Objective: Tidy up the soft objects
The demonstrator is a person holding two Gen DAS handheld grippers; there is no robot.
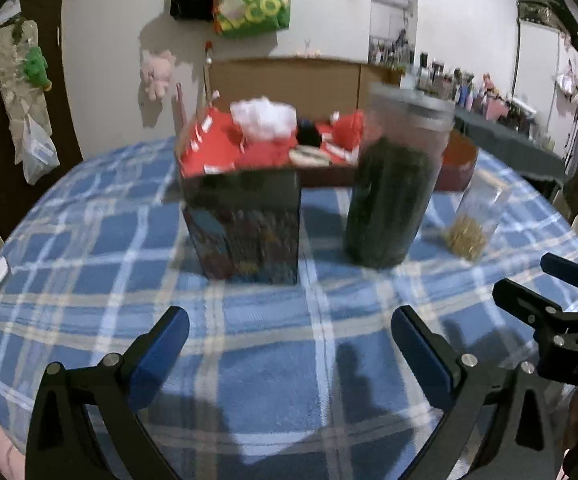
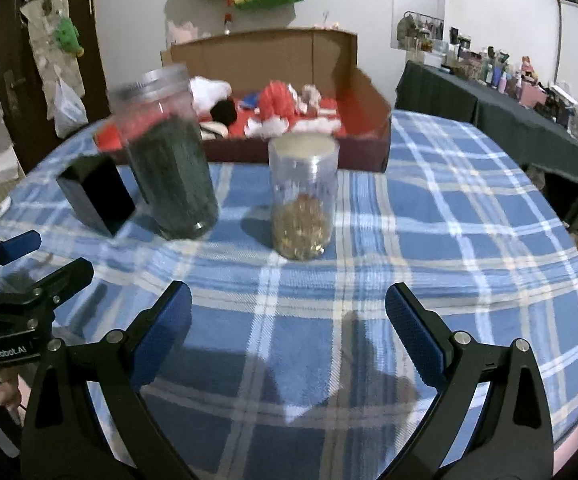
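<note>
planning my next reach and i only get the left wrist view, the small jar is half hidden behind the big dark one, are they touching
Observer: No. In the right wrist view the small clear jar stands upright, apart from the big dark jar, with a strip of bare blanket between them.
Operator: ok, i only see the edge of the right hand-held gripper, is anything in it
Observer: Nothing. Its jaws are wide open and only blanket shows between the blue pads.
</note>
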